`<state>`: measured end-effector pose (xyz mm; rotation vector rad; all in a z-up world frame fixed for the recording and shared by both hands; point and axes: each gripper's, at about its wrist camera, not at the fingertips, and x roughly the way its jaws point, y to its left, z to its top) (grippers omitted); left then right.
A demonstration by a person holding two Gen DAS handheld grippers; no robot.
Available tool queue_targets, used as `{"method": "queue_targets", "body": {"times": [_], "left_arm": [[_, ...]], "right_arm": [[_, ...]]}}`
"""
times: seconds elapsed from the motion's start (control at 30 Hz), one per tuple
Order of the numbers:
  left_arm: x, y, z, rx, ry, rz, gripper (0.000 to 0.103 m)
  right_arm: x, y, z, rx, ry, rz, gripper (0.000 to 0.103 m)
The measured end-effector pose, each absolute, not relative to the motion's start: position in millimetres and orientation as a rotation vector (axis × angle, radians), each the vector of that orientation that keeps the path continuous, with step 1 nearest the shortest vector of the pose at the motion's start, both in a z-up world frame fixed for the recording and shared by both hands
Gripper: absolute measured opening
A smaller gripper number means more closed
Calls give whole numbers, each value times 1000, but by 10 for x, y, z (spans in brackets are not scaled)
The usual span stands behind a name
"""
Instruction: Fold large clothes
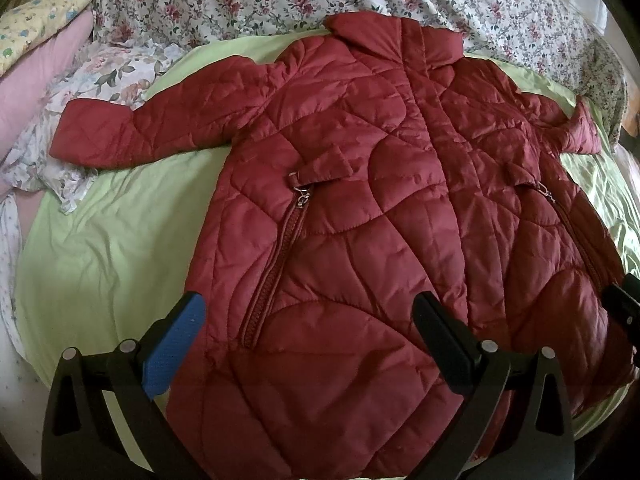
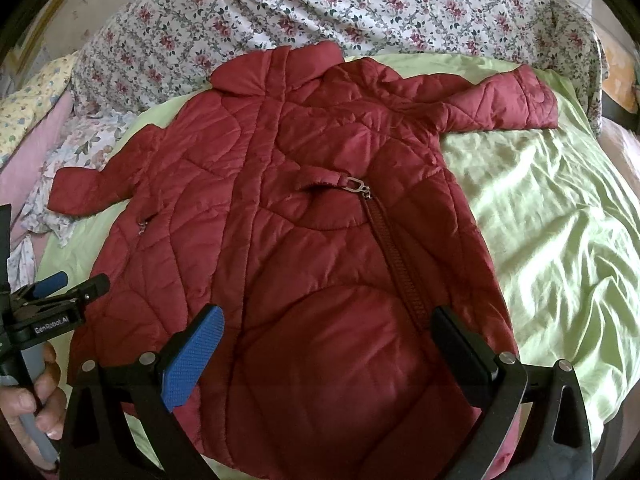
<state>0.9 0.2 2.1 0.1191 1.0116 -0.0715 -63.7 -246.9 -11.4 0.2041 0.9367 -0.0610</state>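
**Both tools hovering open over the spread coat**

The left tool (image 1: 310,326) is hanging with its fingers spread wide apart, gripping nothing, over the lower left part of the red quilted coat (image 1: 360,208). The right tool (image 2: 328,334) is doing the same over the lower right part — fingers apart, empty. The coat is lying front up on the green sheet (image 2: 560,240) of the bed, collar pointing away toward the floral quilt (image 2: 320,4), both sleeves stretched out sideways; the left sleeve (image 1: 132,132) is resting partly on a floral pillow (image 1: 100,80).

No fold is looking started yet. The likely trouble is in the fabric: the padding is thick and slick, so a shallow pinch could be slipping off mid-lift, or catching only the top layer. A puffy fold may also be springing back open — and the metal zipper pull (image 2: 360,186) could be snagging a finger
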Motion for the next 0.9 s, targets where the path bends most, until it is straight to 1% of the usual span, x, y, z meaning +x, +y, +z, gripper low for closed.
{"method": "queue_targets", "body": {"times": [0.17,0.3,0.5,0.9], "left_arm": [[12,14,26,113,1013,-76,103],[0,29,50,88,978,-88,103],[13,19,37,133,1038,-67,103],[13,26,45,127,1036,-69,103]], "right_arm": [[-627,-2421,-124,204,932,-59,103],[-646,-2464,-90,203,932,-50,103],[-641,-2458,-85,197,946,-50,103],[-642,-2455,-81,195,924,-49,103]]}}
